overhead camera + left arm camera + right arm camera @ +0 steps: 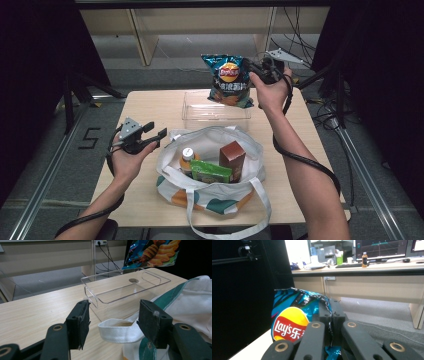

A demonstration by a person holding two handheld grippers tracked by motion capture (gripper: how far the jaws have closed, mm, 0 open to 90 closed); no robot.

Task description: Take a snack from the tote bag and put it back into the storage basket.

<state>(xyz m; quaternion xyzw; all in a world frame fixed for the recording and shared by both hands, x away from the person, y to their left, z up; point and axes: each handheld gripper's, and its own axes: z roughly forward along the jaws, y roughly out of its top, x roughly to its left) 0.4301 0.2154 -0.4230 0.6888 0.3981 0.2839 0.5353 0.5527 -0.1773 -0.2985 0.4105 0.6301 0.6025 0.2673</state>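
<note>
My left hand-held gripper waits with jaws apart beside the tote bag, its strap lying loose between them. My right hand-held gripper is clenched on the chip bag, raised over the clear tray at the surface's far edge. The right gripper view shows its crinkled blue foil and yellow-red logo; the left gripper view shows pictured chips.

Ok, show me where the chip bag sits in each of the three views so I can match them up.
High view: the chip bag hangs upper centre, held above the clear tray by the right gripper.
Left gripper view: its lower part shows at the top edge, right of centre, behind the tray.
Right gripper view: lower left, its top edge pinched between the jaws.
Shared landmark: the wooden table, seen in all three.
</note>
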